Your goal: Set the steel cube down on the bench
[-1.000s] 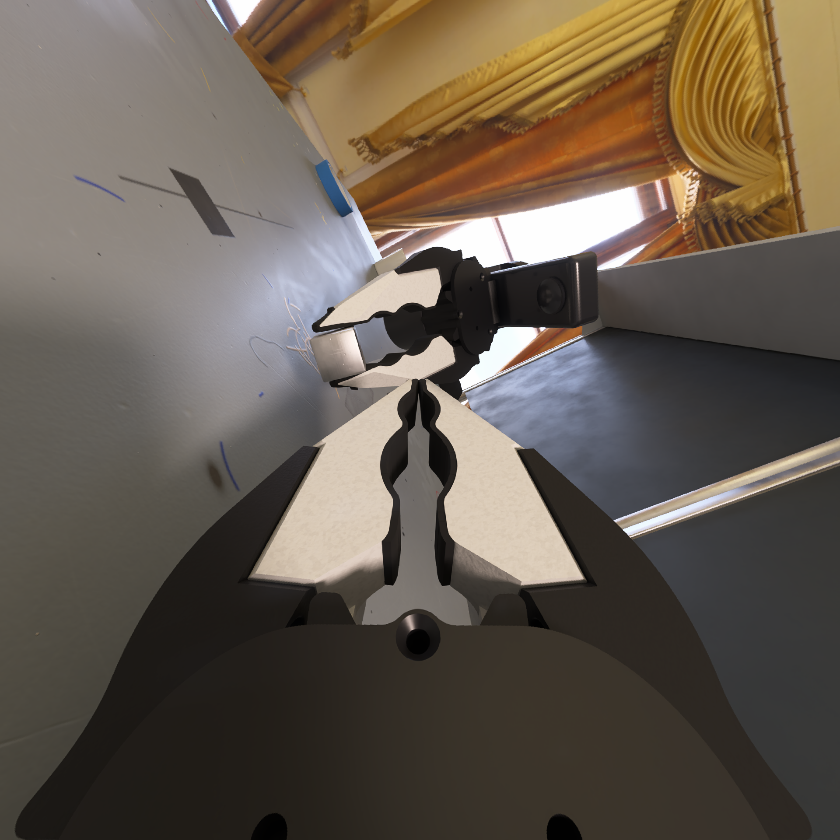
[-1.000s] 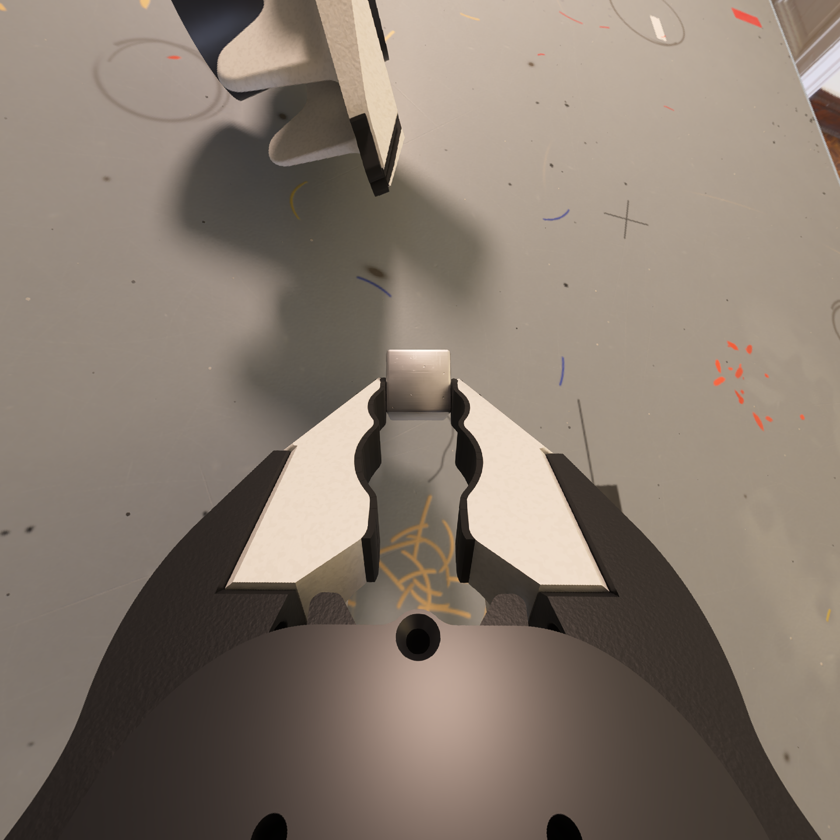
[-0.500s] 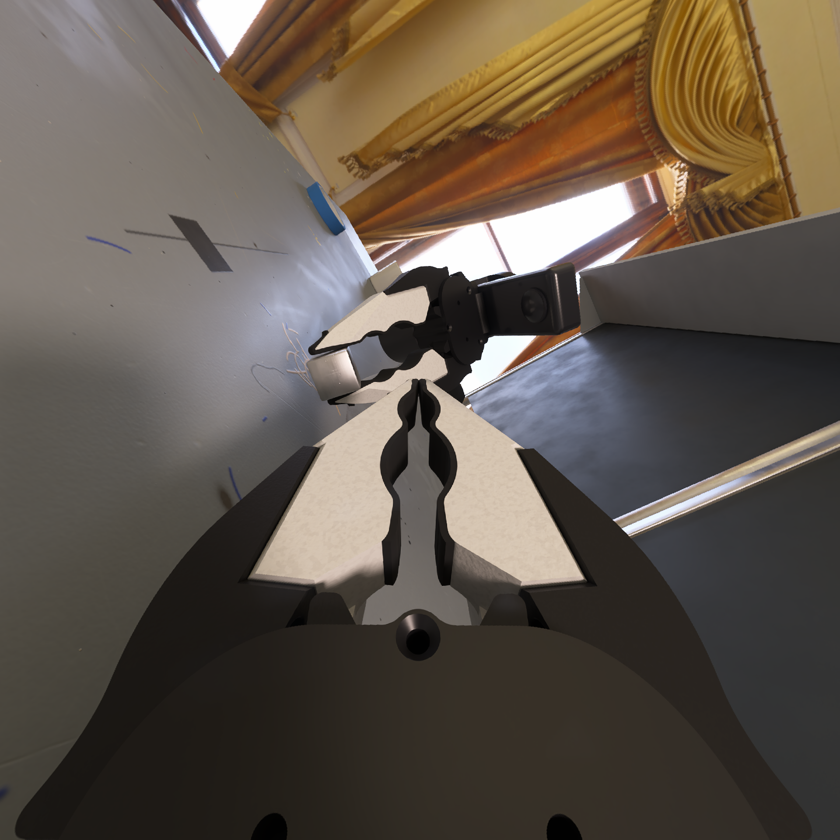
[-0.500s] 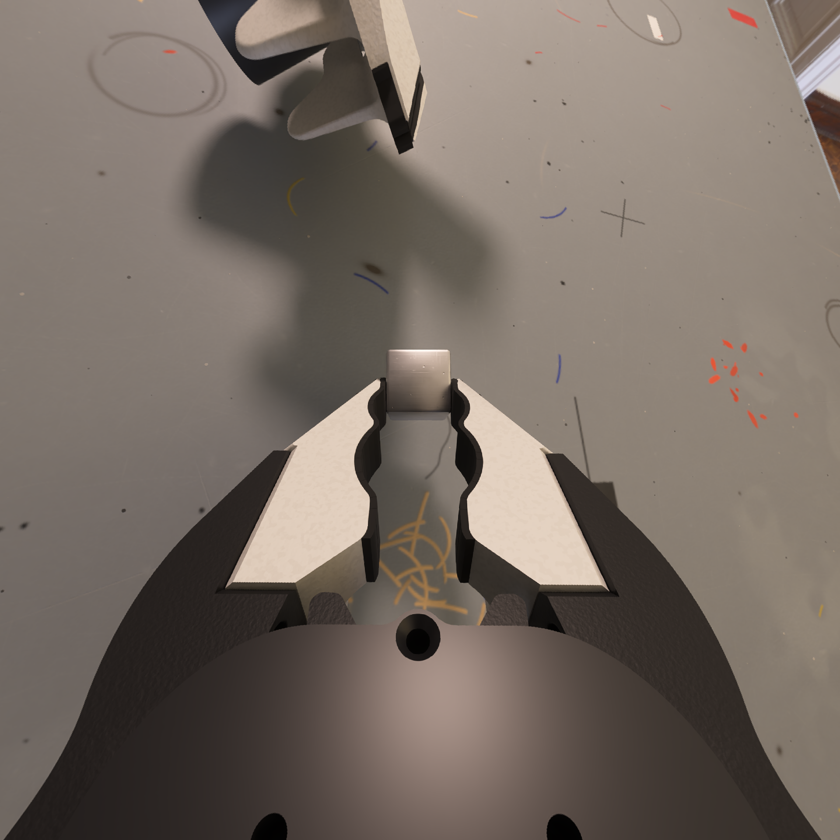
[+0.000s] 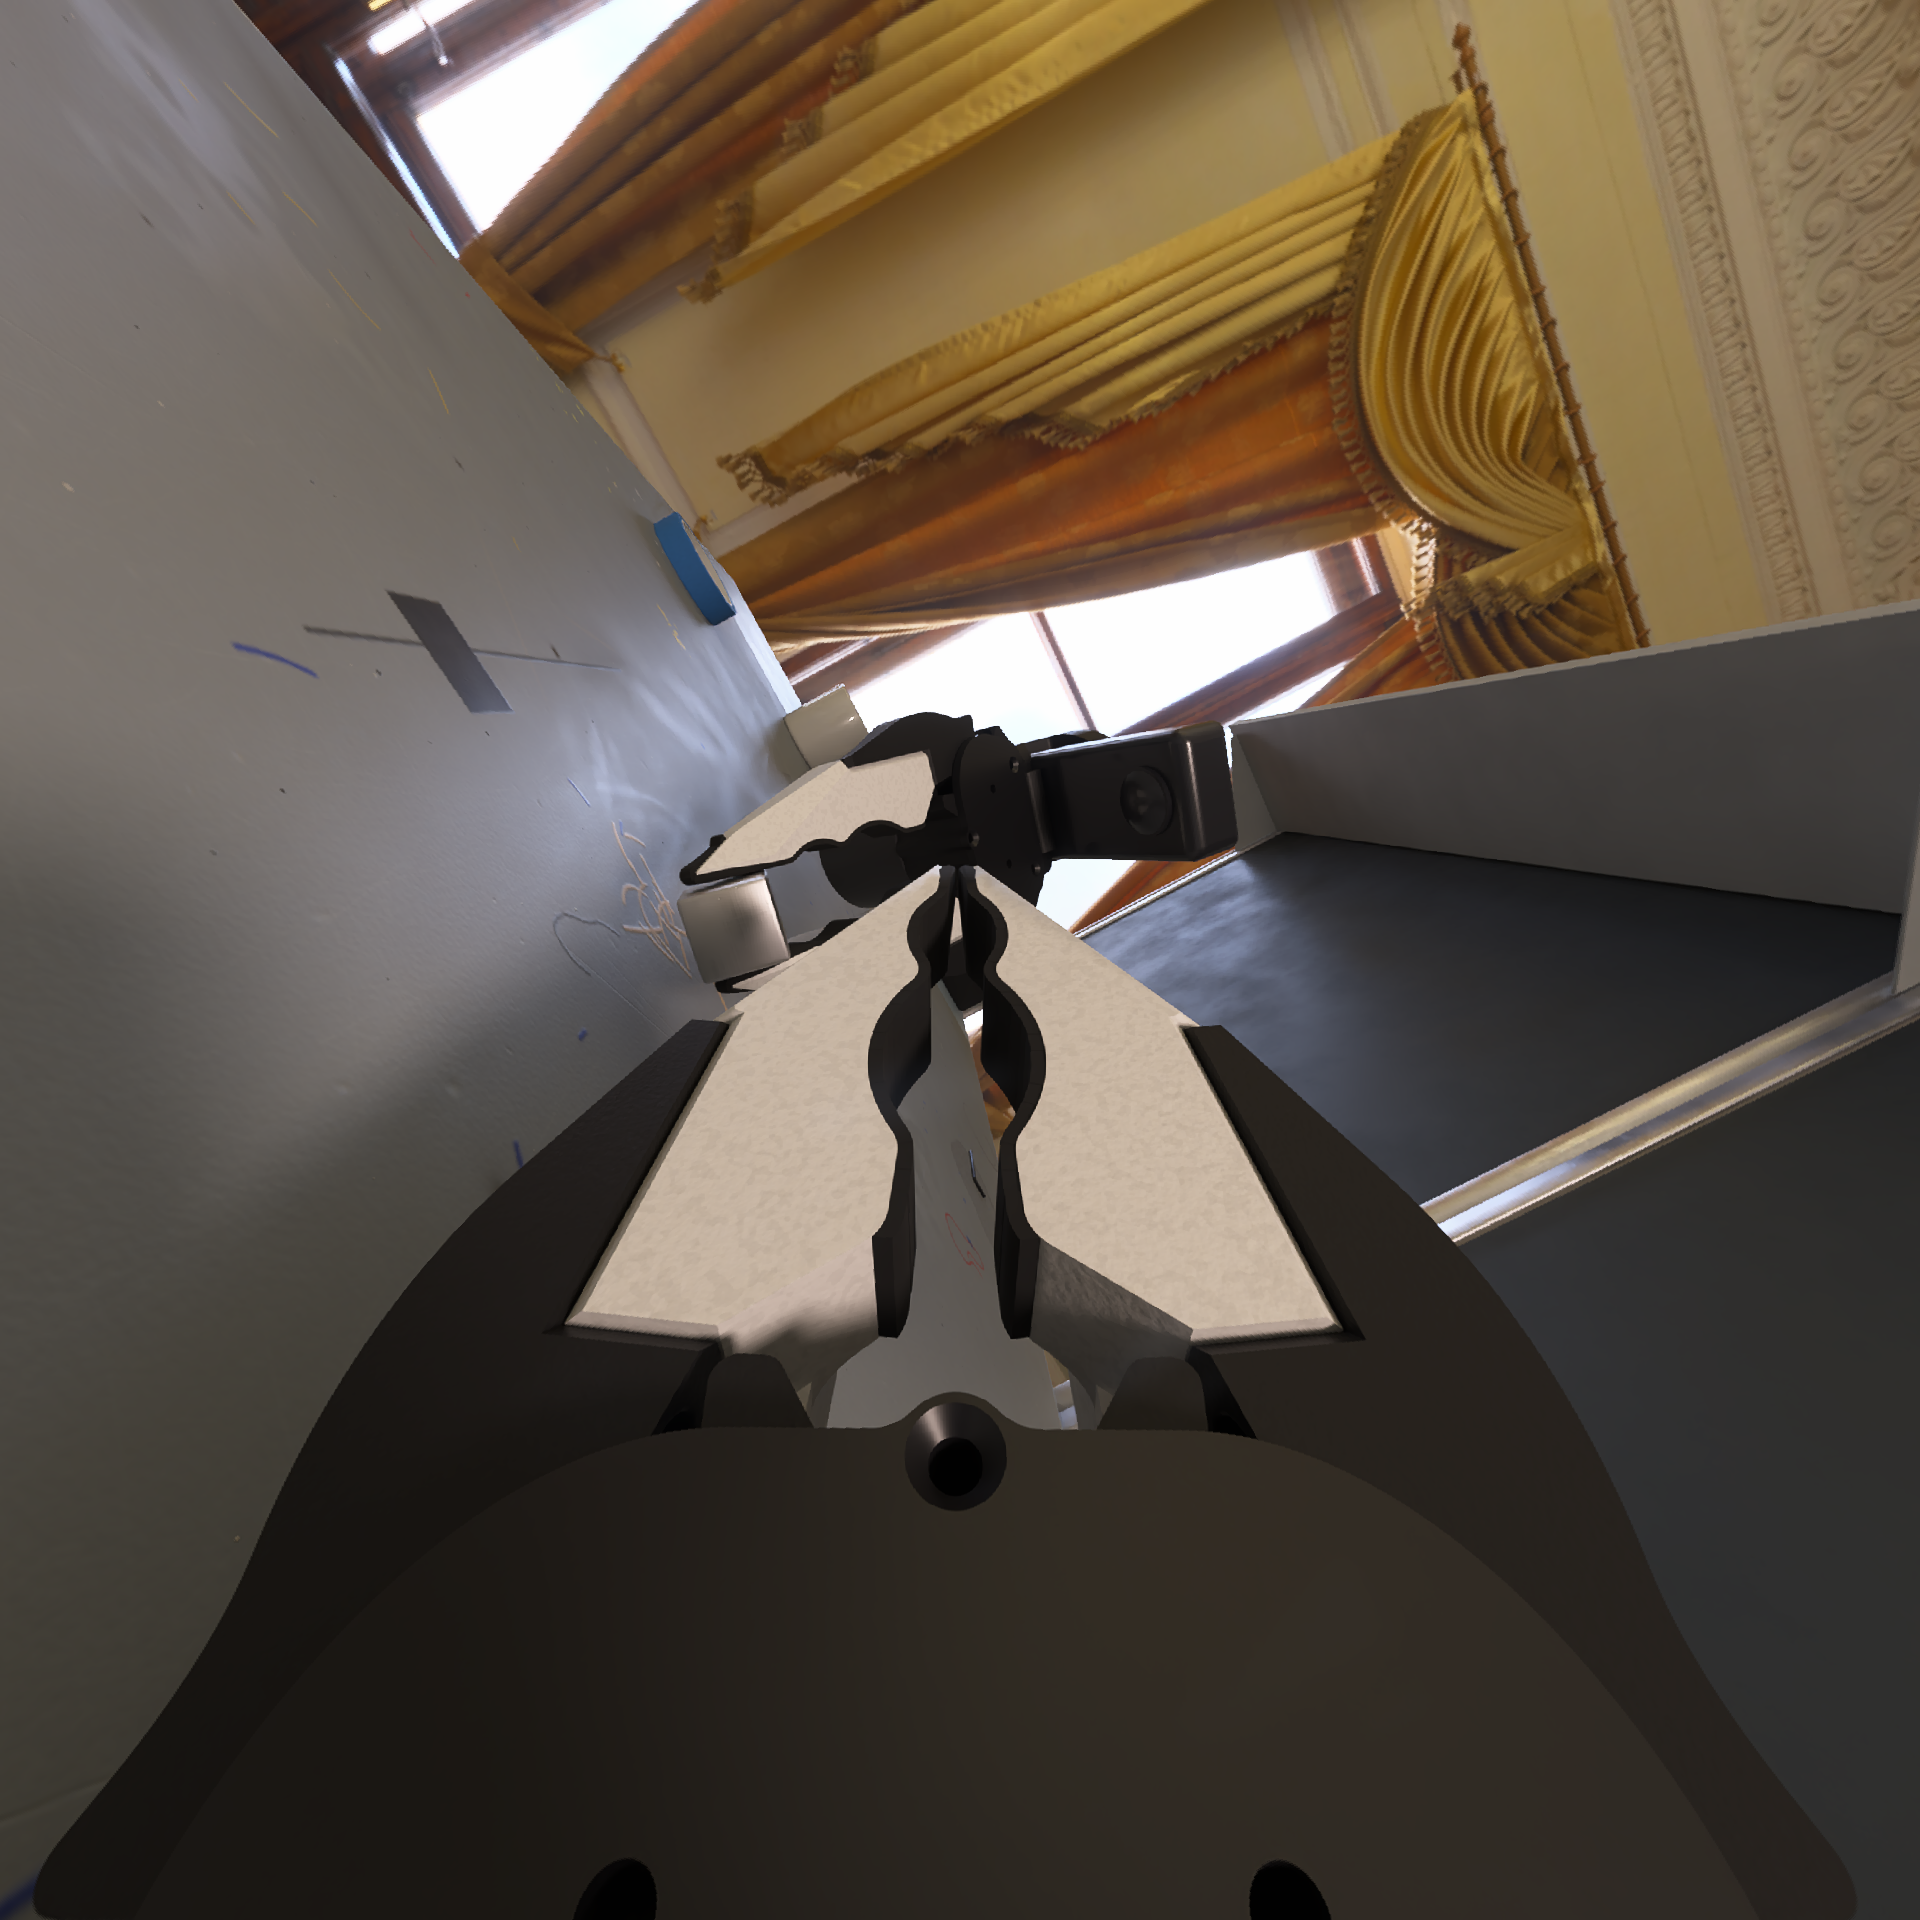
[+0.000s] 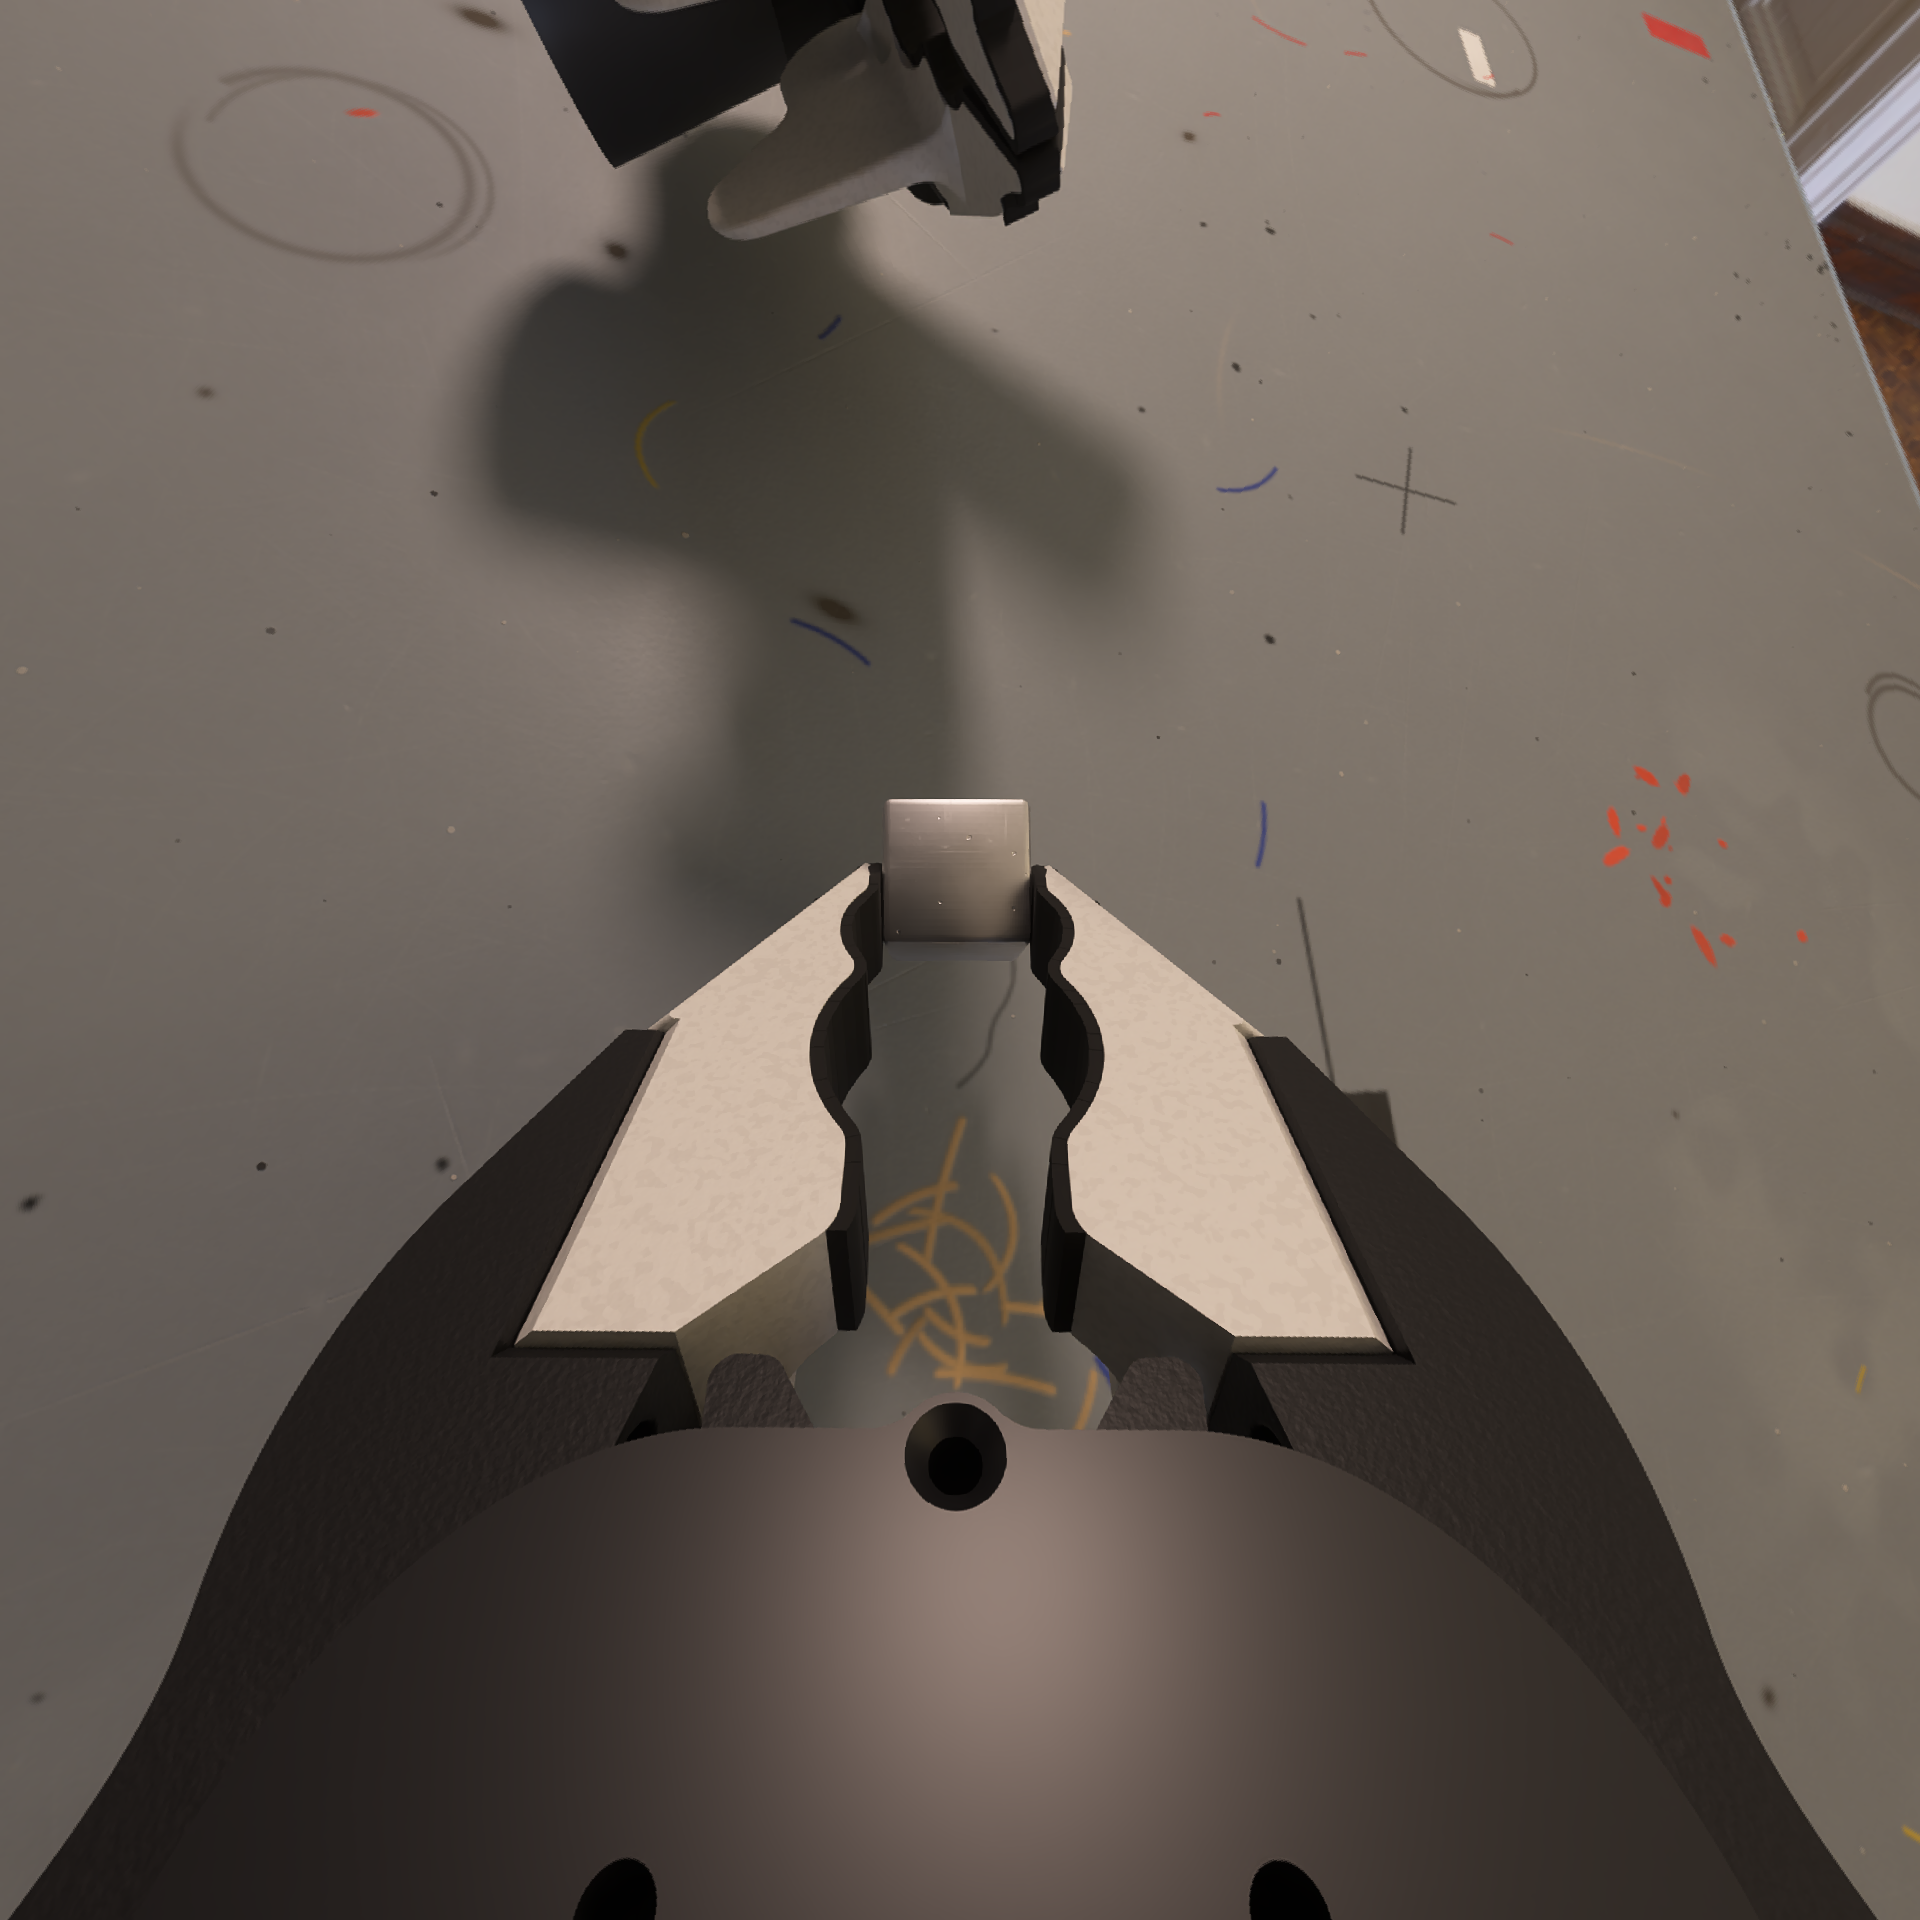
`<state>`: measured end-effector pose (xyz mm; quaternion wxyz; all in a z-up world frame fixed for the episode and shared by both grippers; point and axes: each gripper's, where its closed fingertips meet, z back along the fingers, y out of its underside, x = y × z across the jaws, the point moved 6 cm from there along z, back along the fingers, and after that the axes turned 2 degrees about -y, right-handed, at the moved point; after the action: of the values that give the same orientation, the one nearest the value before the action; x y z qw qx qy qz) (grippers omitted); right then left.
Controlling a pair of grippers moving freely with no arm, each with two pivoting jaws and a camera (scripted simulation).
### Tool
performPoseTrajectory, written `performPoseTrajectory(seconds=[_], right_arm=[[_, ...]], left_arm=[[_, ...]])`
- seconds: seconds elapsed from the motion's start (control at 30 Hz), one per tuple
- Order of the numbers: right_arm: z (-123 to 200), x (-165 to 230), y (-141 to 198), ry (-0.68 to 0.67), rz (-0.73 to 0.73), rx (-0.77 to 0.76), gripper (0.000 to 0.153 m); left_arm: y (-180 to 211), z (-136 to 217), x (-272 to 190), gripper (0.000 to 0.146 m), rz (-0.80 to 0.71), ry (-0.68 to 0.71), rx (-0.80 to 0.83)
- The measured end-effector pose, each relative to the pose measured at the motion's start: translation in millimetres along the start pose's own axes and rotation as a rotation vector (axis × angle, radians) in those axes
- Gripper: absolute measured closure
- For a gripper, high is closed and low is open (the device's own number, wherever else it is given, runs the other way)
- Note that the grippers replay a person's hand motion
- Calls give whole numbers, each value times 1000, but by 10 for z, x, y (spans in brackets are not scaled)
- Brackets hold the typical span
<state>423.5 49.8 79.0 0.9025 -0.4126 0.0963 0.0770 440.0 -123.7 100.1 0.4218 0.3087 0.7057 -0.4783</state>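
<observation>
The steel cube (image 6: pixel 956 873) is a small shiny block clamped between the fingertips of my right gripper (image 6: pixel 956 883), which is shut on it. It is held low over the grey bench (image 6: pixel 416 727); I cannot tell if it touches. In the left wrist view the right gripper (image 5: pixel 712 925) holds the cube (image 5: pixel 732 928) close against the bench (image 5: pixel 260 883). My left gripper (image 5: pixel 954 883) is shut and empty, apart from the cube. It also shows at the top of the right wrist view (image 6: pixel 1023 203), above the bench.
A blue block (image 5: pixel 691 571) and a small white block (image 5: pixel 826 727) sit near the bench's far edge. A white-walled tray with a dark floor (image 5: pixel 1558 790) and a metal rail (image 5: pixel 1662 1122) lie beside the bench. Orange shavings (image 6: pixel 956 1299) and red flecks (image 6: pixel 1662 862) mark the surface.
The left gripper has drawn back from the cube, toward the top right of the right wrist view, and has turned. The right gripper still holds the cube in about the same place.
</observation>
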Motion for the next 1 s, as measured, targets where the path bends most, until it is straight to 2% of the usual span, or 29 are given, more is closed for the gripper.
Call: performPoseTrajectory(seconds=[0.17,0.67,1.0], right_arm=[[3,-1,-3,1,2,-4,125],[-25,6,19,-2,6,12,125],[-38,21,26,-9,13,18,125]], left_arm=[[46,-28,21,145,8,-1,26],[265,-179,141,146,-2,-124,163],[273,-216,181,146,-9,-180,143]])
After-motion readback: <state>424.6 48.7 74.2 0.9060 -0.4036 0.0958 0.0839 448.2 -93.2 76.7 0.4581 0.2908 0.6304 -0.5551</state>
